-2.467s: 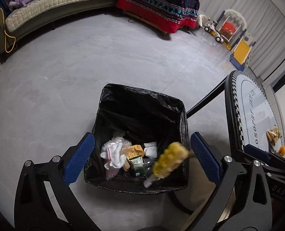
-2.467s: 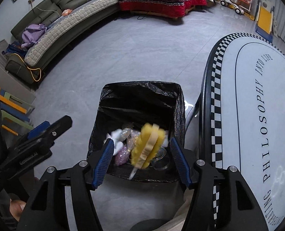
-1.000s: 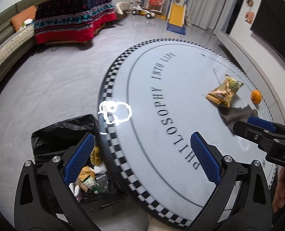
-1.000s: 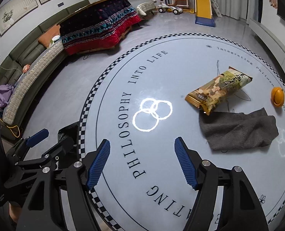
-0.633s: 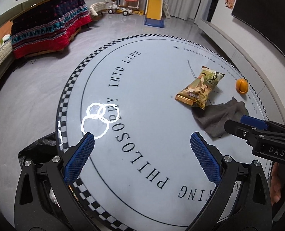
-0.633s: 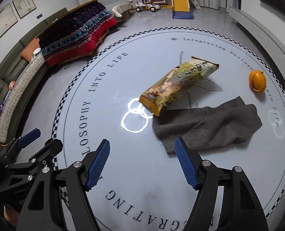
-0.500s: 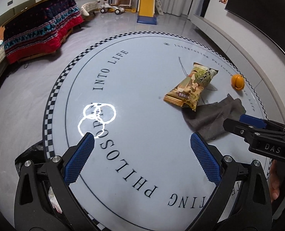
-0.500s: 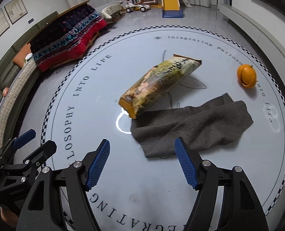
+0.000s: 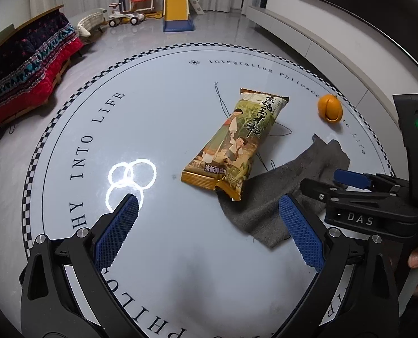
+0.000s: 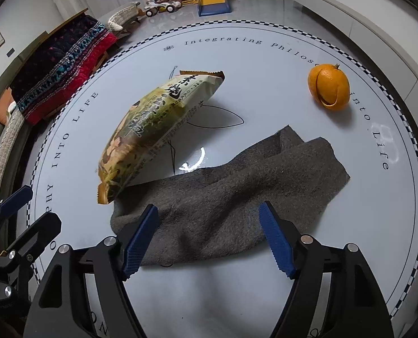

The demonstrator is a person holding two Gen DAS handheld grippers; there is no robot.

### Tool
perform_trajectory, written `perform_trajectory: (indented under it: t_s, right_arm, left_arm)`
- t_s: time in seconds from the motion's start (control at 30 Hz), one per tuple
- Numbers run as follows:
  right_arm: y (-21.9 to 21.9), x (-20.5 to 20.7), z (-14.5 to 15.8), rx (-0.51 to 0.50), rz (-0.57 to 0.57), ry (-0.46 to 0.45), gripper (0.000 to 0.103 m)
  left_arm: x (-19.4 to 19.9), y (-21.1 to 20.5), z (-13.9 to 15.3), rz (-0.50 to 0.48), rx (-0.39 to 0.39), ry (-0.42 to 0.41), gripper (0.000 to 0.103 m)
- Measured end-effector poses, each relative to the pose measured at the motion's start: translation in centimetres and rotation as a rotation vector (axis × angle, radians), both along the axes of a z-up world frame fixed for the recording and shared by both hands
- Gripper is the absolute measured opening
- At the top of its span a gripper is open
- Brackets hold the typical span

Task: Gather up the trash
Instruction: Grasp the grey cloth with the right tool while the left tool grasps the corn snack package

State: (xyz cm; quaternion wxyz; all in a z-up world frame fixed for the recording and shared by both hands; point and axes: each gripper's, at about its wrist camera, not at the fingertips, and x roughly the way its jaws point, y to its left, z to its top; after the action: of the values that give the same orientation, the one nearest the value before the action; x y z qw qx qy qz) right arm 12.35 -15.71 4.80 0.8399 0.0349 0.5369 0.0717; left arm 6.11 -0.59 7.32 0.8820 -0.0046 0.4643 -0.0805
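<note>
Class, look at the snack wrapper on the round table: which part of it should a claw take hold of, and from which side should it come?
Probably the snack wrapper is best taken at its raised long edge near the middle, coming down from above with the fingers across its narrow width. In the right wrist view it sits tilted, its near end propped on the grey cloth, leaving a gap under that edge. Neither claw holds anything.

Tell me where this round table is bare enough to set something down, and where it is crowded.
Bare: the wide stretch of the table between the checkered rim and the snack wrapper, and the near strip below the grey cloth. Crowded: the far right, where the wrapper's end overlaps the cloth and the orange peel lies beyond it.
</note>
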Motion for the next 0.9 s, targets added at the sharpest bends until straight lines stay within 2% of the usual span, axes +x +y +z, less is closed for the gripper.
perform_trajectory:
  t_s: [0.2, 0.43, 0.53, 0.63, 0.77, 0.9]
  right_arm:
    - [-0.6, 1.4, -2.1, -0.028, -0.009, 0.036, 0.075]
    - [0.2, 1.4, -2.3, -0.112, 0.043, 0.000, 0.075]
    - [0.2, 1.4, -2.3, -0.122, 0.050, -0.008, 0.069]
    - [-0.3, 1.6, -2.1, -0.123, 0.053, -0.010, 0.058]
    - [-1.7, 2.1, -1.8, -0.109, 0.034, -0.016, 0.021]
    - [-3.1, 1.9, -1.6, -0.045, 0.019, -0.003, 0.017]
  left_arm:
    - [1.9, -1.7, -1.0, -0.039, 0.046, 0.008, 0.097]
    - [4.4, -2.7, -1.7, -0.064, 0.090, 0.008, 0.097]
    - [5.3, -2.9, -2.0, -0.064, 0.090, 0.015, 0.097]
    - [6.2, -3.2, -2.3, -0.062, 0.076, 0.023, 0.097]
    - [7.3, -4.0, -2.5, -0.071, 0.074, 0.031, 0.097]
    - [8.6, -4.9, -3.2, -0.074, 0.088, 0.043, 0.097]
